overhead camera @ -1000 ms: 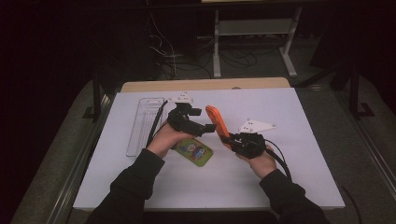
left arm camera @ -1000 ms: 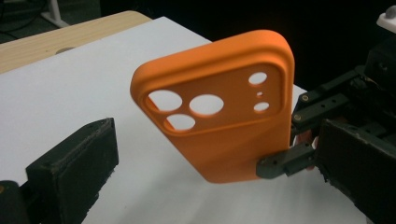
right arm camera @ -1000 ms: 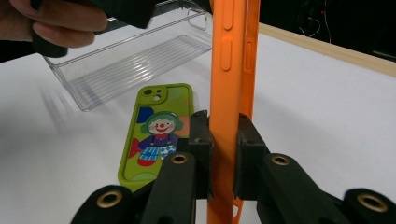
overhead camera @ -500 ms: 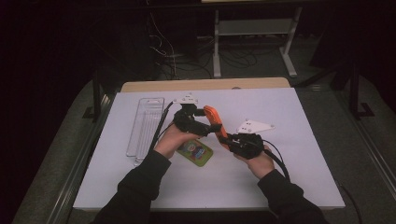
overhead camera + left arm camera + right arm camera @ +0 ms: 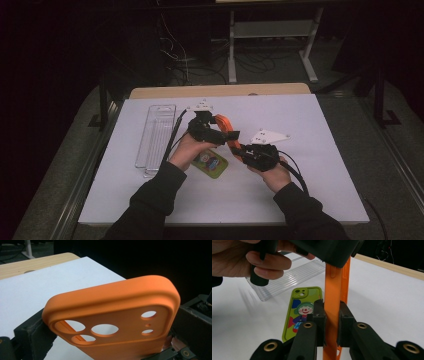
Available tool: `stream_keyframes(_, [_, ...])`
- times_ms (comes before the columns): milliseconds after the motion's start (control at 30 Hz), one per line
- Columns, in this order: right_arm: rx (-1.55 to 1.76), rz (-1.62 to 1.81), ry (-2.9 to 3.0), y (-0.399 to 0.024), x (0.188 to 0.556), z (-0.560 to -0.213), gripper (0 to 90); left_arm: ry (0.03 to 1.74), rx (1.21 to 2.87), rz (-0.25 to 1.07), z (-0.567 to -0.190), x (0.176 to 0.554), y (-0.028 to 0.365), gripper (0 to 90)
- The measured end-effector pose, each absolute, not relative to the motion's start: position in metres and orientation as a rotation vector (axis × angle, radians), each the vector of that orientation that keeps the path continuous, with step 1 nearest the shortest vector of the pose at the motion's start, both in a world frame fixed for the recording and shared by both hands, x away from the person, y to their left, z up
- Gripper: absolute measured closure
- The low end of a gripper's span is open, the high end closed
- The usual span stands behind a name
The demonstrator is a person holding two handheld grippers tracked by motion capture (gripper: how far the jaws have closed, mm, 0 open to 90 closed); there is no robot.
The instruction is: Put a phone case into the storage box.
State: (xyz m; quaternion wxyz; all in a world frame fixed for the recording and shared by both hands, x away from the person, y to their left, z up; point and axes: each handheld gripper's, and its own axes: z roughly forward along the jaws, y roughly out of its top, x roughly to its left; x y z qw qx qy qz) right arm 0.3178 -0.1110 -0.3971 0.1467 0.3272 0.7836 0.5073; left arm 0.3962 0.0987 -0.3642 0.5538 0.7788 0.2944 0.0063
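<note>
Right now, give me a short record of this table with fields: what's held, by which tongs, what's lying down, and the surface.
held: orange phone case, off the table
right tongs: shut on one edge of the orange phone case
left tongs: shut on its camera-cutout end
lying flat: green phone case with a clown picture
also: clear plastic tray, beside the left hand
surface: white sheet over a wooden table

A table [image 5: 300, 120] with a white top carries two things. A strip of bare wood [image 5: 165, 92] shows along its far edge. A clear tray [image 5: 155, 137] lies flat near the left edge, its long side running from the far edge towards the near one. A green phone case [image 5: 212, 163] with a cartoon figure lies flat near the middle, just right of the tray and apart from it.
</note>
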Motion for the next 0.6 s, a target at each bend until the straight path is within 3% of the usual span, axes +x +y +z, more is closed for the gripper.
stream_keyframes(600, [0.944,1.428,2.274,-0.1077,0.3177,-0.4004,79.1,0.698,1.828,0.041,-0.3622,0.3953,0.1016,11.9])
